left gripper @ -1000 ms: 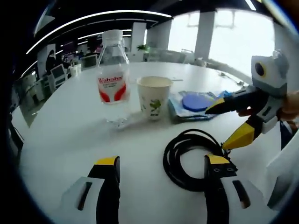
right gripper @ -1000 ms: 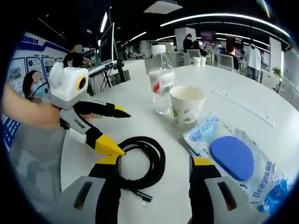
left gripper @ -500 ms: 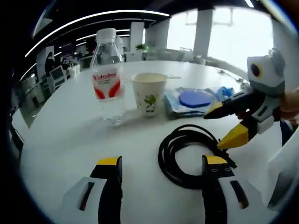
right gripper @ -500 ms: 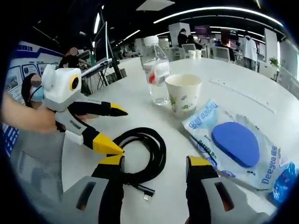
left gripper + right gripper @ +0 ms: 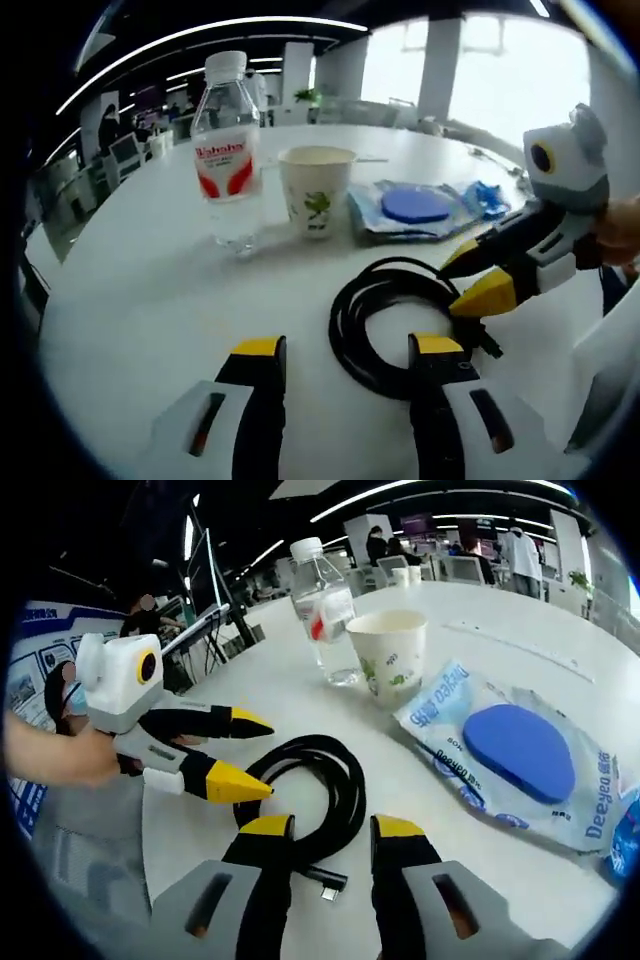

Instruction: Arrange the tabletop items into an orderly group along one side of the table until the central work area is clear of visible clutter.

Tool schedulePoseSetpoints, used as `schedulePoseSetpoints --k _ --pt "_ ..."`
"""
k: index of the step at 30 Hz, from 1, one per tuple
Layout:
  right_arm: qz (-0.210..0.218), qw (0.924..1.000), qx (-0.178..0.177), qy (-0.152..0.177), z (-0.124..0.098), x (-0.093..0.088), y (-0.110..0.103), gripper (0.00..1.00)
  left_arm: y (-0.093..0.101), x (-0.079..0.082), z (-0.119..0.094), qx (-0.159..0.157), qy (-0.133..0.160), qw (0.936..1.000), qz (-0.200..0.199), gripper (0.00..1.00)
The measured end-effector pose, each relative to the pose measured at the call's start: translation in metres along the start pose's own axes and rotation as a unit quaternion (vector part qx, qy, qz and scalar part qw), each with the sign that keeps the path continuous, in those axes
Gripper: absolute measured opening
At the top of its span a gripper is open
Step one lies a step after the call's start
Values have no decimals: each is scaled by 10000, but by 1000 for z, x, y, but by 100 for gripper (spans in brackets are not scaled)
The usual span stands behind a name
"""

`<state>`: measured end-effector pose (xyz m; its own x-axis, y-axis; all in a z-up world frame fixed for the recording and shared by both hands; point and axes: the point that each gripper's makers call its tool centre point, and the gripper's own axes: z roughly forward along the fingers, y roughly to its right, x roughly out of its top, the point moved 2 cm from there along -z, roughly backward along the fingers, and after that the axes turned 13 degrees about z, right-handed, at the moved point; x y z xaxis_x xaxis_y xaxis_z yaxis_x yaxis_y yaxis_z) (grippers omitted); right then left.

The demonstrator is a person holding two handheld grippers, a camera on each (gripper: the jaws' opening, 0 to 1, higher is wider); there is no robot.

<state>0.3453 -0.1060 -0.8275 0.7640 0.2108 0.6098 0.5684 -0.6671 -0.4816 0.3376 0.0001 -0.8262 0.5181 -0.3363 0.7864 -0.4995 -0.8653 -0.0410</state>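
Two tools, left tool [image 5: 343, 352] and right tool [image 5: 329, 829], hover part-open and empty over the black cable [image 5: 325, 790]; better to pinch several loops together before sliding it tabletop-edgeward.

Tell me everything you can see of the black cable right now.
The black cable is a thick, rubbery-looking cord wound into a loose round coil of a few overlapping loops, lying flat on the white table. One end sticks out of the coil with a small plug. It sits in front of the paper cup and apart from it. The left gripper has its jaws apart over the coil's near edge; the right gripper, also open, hovers at the plug end. Whether either touches the cable is unclear.
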Motion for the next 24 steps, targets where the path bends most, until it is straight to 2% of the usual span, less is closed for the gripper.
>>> schedulePoseSetpoints --k 1,2,10,12,13,15,18,20,24 --pt "115 9999 62 -81 1 -3 -2 26 1 0 0 -11 -14 10000 -11 41" --pt "59 9999 86 -23 1 0 -2 26 1 0 0 -21 -19 10000 -34 39" --pt "232 9997 -44 -13 1 1 3 18 9 -2 3 -149 -157 9993 -290 24" --pt "200 9997 -107 -6 1 2 5 14 8 -3 2 -88 -214 9991 -354 21" --pt "330 9994 -114 18 0 3 5 12 7 -5 1 -56 -270 9986 -454 18" --pt "596 9981 -48 117 -1 7 5 1 3 -9 -1 -82 -368 9956 -855 8" --pt "401 9992 -49 72 0 8 2 0 0 -9 -3 -42 -353 9936 -1074 3" --pt "601 9982 -20 77 -1 9 2 0 2 -8 -3 -48 -376 9940 -1029 2" --pt "780 9968 12 145 -5 9 3 0 2 -2 -8 -92 -307 9908 -1316 1"
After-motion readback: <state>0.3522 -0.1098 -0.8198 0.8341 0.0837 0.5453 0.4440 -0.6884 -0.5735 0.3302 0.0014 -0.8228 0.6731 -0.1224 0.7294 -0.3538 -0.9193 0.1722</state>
